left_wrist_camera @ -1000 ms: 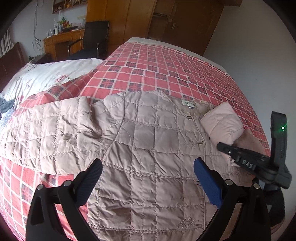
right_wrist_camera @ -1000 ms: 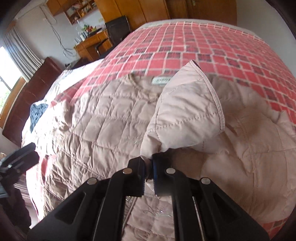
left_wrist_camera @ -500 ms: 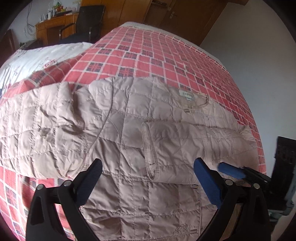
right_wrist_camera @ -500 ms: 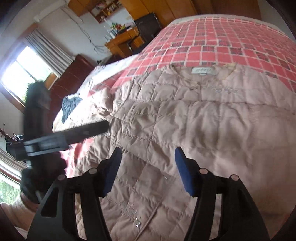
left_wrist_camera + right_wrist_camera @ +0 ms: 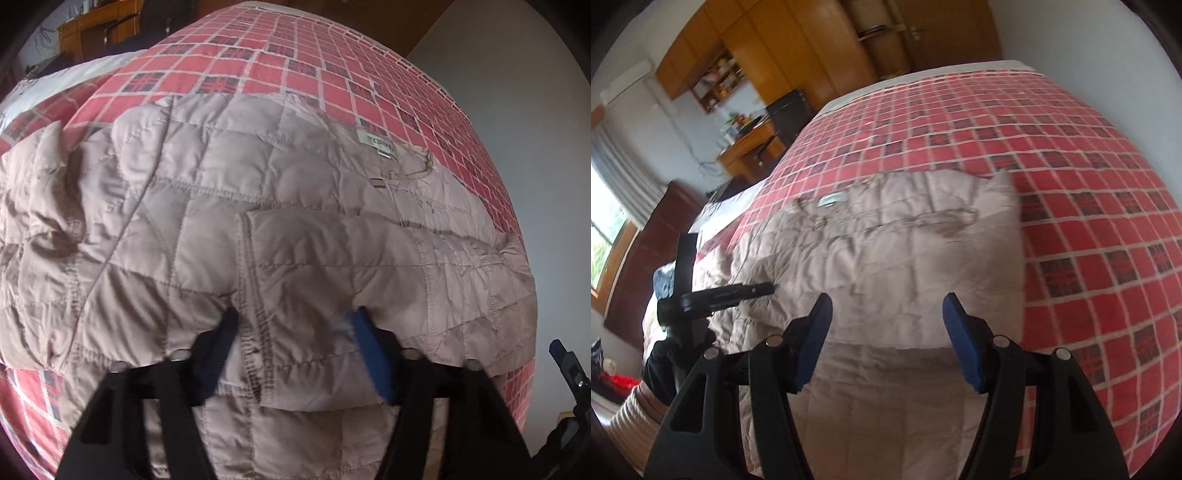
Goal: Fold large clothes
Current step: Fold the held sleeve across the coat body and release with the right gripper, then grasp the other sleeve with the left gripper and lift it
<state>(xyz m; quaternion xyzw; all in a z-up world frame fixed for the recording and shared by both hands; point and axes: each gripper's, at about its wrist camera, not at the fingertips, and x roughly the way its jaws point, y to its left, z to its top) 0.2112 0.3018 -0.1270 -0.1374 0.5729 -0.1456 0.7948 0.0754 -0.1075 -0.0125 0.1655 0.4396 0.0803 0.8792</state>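
Jacket sleeve (image 5: 332, 258) between left hand-held gripper (image 5: 295, 328) fingers

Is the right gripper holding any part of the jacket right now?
No, the right gripper is open, its blue fingers spread apart above the jacket with nothing between them.

A pale beige quilted jacket (image 5: 207, 206) lies spread flat, front up, on a bed covered with a red checked bedspread (image 5: 332, 62). Its collar, with a small white label (image 5: 382, 142) inside, points toward the far end of the bed. One sleeve (image 5: 369, 258) is folded across the chest, cuff near the middle of the body; the other sleeve (image 5: 33, 221) lies rumpled, stretched out to the side.
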